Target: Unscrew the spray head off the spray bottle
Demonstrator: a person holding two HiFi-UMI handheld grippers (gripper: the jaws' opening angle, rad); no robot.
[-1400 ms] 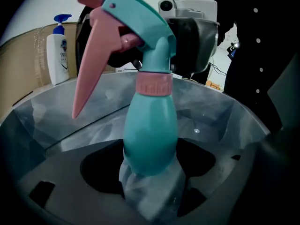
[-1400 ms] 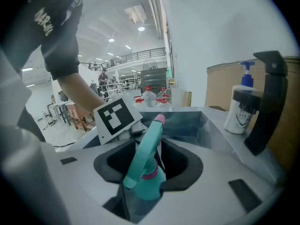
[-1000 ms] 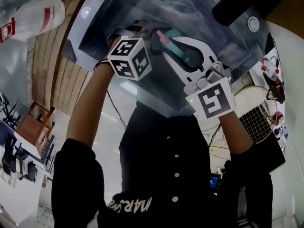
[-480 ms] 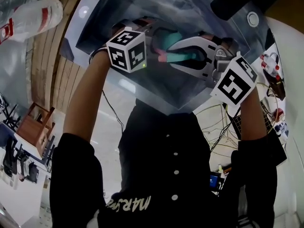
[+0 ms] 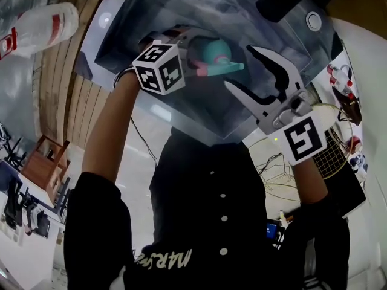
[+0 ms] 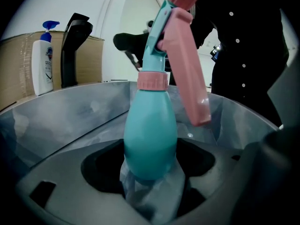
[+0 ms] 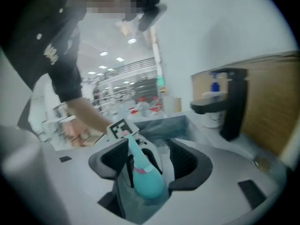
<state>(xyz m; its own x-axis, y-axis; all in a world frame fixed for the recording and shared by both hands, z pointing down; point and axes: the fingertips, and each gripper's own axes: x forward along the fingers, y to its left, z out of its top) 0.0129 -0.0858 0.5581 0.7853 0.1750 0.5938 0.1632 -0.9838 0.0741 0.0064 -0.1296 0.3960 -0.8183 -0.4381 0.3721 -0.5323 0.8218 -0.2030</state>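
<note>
The teal spray bottle stands upright with its lower body wedged between the jaws of my left gripper, which is shut on it. Its pink collar, pink trigger and teal spray head are still on the neck. In the head view the bottle lies level, nozzle pointing right, beside the left gripper. My right gripper has just been opening. Its jaws stand wide round the nozzle tip without touching it. From the right gripper the bottle shows ahead.
A black stand and a white pump bottle are against a cardboard box behind the grey surface. Clear plastic bottles lie top left. Cables and a wire grid are at the right.
The right gripper has let go of the spray head, opened wide and drawn back to the lower right. The left gripper keeps the bottle in nearly the same place.
</note>
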